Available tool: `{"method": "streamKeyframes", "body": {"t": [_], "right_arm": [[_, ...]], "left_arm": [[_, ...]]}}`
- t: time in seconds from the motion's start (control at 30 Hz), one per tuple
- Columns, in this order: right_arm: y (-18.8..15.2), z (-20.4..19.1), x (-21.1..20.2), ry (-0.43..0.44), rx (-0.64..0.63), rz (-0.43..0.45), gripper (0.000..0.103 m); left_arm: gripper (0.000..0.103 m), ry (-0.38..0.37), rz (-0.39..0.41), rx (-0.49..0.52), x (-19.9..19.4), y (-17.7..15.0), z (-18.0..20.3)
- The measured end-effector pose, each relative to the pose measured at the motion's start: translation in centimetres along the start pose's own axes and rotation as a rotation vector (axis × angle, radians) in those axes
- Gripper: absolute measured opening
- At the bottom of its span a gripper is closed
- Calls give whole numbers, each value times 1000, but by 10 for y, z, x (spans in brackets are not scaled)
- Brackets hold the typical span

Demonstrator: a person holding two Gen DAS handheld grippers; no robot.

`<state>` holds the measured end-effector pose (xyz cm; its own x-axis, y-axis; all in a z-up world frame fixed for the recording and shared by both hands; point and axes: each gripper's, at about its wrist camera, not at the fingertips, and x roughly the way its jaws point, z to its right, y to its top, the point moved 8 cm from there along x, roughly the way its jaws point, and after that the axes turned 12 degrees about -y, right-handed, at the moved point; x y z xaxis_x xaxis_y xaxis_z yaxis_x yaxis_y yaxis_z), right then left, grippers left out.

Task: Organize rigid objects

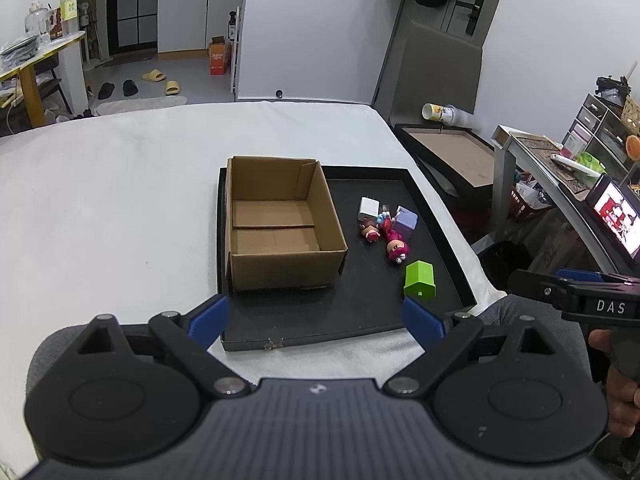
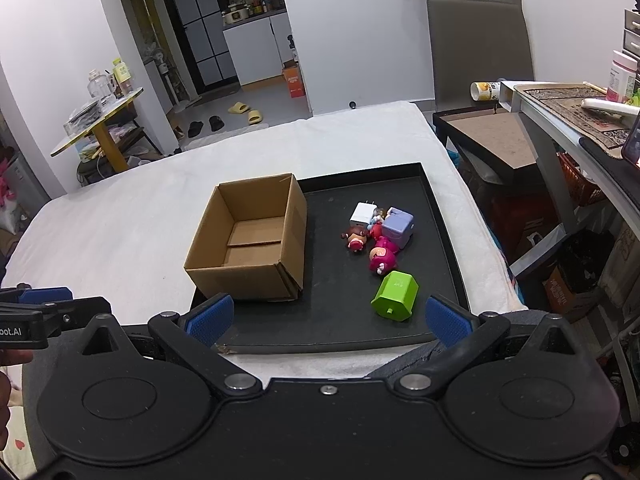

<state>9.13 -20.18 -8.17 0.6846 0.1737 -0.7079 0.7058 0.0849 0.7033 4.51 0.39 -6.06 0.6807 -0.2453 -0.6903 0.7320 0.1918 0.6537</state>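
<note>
An open, empty cardboard box point(image 1: 280, 224) point(image 2: 250, 244) stands on the left half of a black tray point(image 1: 360, 312) point(image 2: 332, 328). On the tray's right half lie a green house-shaped block point(image 1: 420, 279) point(image 2: 395, 296), two pink toy figures point(image 1: 396, 250) point(image 2: 382, 258), a purple cube point(image 1: 406, 220) point(image 2: 398, 226) and a white charger point(image 1: 369, 209) point(image 2: 362, 214). My left gripper point(image 1: 316, 318) hovers open over the tray's near edge. My right gripper point(image 2: 328, 318) is open too, near the green block. Neither holds anything.
The tray sits on a white-covered table point(image 1: 120, 200) point(image 2: 120, 232). To the right stand a brown-topped side table point(image 1: 456, 156) point(image 2: 492, 136), a grey chair point(image 2: 480, 48) and a cluttered desk point(image 2: 580, 108). The right gripper's body point(image 1: 580, 300) and a hand point(image 1: 620, 384) show at the right edge.
</note>
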Motion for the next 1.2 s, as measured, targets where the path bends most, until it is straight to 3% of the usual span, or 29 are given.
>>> {"method": "streamKeyframes", "body": {"t": [0.57,1.2], "right_arm": [[5,12,31,-43,27,-17,103],[8,24,81,-50,75,-101,103]], "left_arm": [[94,19,-48,-74,35,9,-27],[94,40,-145,-140,89,19,-50]]}}
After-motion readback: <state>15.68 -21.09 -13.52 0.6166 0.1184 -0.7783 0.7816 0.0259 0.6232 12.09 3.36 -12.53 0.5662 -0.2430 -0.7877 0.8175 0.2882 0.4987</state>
